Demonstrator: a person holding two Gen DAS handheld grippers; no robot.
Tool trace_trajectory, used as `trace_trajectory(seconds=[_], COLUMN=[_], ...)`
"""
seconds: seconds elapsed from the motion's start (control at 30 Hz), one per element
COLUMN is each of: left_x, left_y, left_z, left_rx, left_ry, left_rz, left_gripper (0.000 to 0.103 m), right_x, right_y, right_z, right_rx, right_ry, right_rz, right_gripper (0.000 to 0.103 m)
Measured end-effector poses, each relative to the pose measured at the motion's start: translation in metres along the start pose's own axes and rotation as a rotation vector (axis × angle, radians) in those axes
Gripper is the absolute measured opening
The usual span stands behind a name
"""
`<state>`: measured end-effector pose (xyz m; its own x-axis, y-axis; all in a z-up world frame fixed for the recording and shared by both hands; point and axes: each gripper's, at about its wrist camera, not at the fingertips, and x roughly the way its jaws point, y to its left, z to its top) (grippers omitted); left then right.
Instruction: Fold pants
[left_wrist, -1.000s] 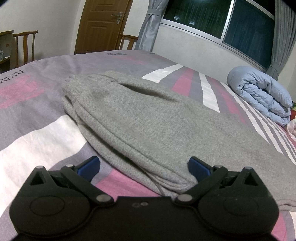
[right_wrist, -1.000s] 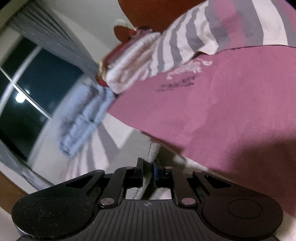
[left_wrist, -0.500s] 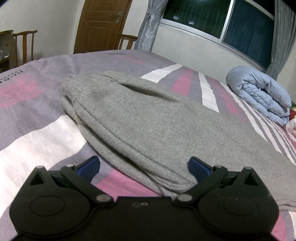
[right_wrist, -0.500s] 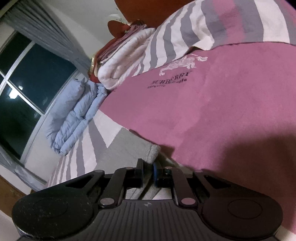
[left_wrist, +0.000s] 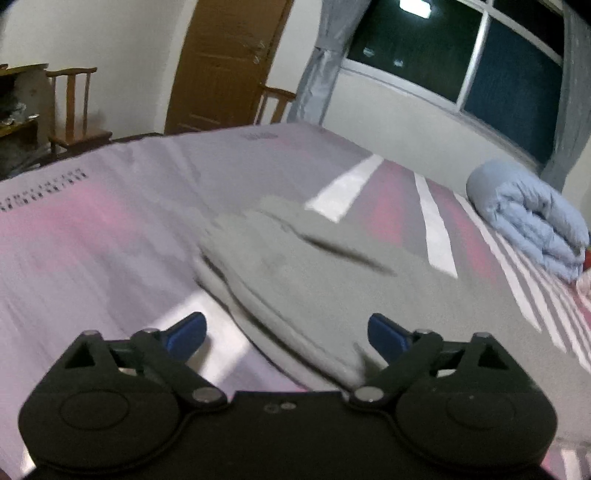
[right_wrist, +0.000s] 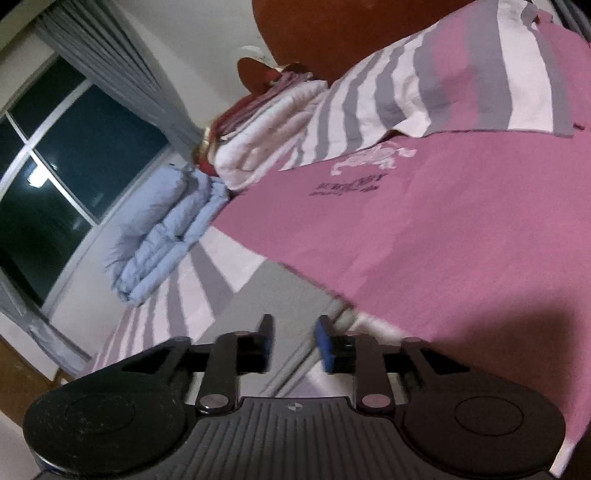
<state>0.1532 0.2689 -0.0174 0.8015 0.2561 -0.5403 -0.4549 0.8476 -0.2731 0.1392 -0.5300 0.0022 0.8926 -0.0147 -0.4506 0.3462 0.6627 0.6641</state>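
Bedroom at night; striped bedsheet (left_wrist: 110, 236) is the work surface. My left gripper (left_wrist: 286, 332) hovers, jaws wide apart, over the near edge of the gray knit pants (left_wrist: 332, 288) lying flat. My right gripper (right_wrist: 293, 343), jaws parted, holds nothing; the cloth lies beyond. Judged: between folds; next, re-grip an edge. Rolled blue duvet (left_wrist: 532, 221) sits well clear.

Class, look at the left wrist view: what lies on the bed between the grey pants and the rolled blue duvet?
Only striped bedsheet shows between the grey pants and the blue duvet in the left wrist view; nothing else rests there.
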Motion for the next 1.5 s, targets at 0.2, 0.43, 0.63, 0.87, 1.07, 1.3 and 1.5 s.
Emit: trace_trajectory(seconds=[0.2, 0.43, 0.63, 0.87, 1.07, 1.3, 1.5], left_x=[0.014, 0.033, 0.027, 0.030, 0.054, 0.042, 0.074], left_y=[0.041, 0.069, 0.068, 0.068, 0.075, 0.072, 0.078], left_z=[0.024, 0.023, 0.015, 0.027, 0.022, 0.051, 0.029], left_rx=[-0.205, -0.393, -0.417, -0.482, -0.496, -0.479, -0.335], left_ry=[0.037, 0.087, 0.075, 0.033, 0.109, -0.067, 0.139], left_rz=[-0.026, -0.210, -0.251, -0.271, -0.232, -0.364, -0.184], left_gripper=[0.061, 0.036, 0.036, 0.035, 0.037, 0.013, 0.013], right_x=[0.016, 0.030, 0.033, 0.032, 0.031, 0.033, 0.037], right_y=[0.036, 0.055, 0.051, 0.045, 0.045, 0.046, 0.041], right_z=[-0.040, -0.061, -0.064, -0.063, -0.064, -0.065, -0.063], right_rx=[-0.033, -0.114, -0.102, -0.076, -0.075, -0.080, -0.072], right_ry=[0.031, 0.066, 0.073, 0.076, 0.082, 0.090, 0.097], right_rz=[0.056, 0.051, 0.034, 0.023, 0.023, 0.018, 0.027], right_gripper=[0.057, 0.057, 0.057, 0.057, 0.057, 0.057, 0.057])
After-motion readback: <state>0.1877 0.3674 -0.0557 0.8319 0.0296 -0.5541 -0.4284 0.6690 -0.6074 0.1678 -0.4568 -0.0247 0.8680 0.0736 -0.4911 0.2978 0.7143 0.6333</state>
